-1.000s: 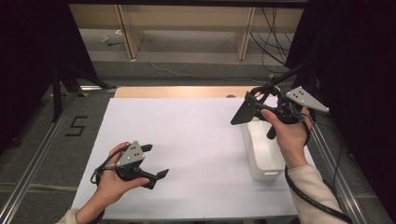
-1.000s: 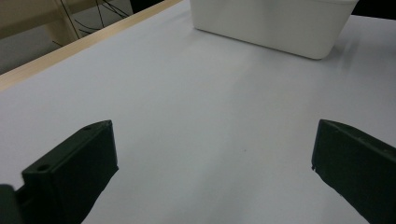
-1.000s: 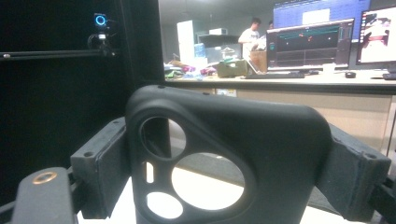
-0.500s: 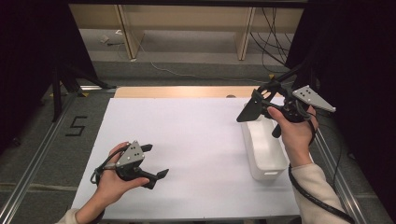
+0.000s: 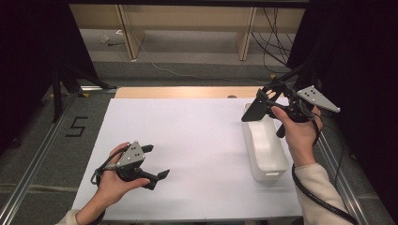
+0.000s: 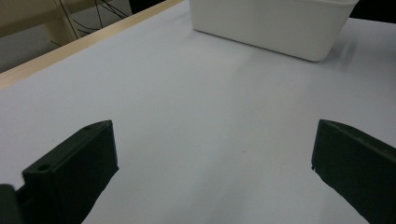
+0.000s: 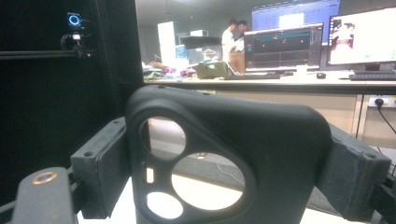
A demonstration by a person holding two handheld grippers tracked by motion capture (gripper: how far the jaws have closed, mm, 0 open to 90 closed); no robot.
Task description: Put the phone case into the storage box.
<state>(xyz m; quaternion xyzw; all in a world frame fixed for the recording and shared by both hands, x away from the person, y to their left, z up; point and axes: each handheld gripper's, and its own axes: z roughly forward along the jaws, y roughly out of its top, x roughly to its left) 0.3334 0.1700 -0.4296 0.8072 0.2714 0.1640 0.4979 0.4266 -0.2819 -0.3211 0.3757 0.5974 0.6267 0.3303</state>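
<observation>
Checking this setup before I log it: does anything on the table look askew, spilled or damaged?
Nothing stands out. The white bin sits upright on the clean white table, the right gripper holds a black phone case above it, and the left gripper is open and empty.

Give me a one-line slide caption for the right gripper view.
Right gripper clamps a black phone case with camera cutouts, lifted before a monitor-lined desk.

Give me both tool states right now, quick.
Left tool: open, nothing between its jaws, low over the table.
Right tool: closed on a black phone case, held up above the white bin.
</observation>
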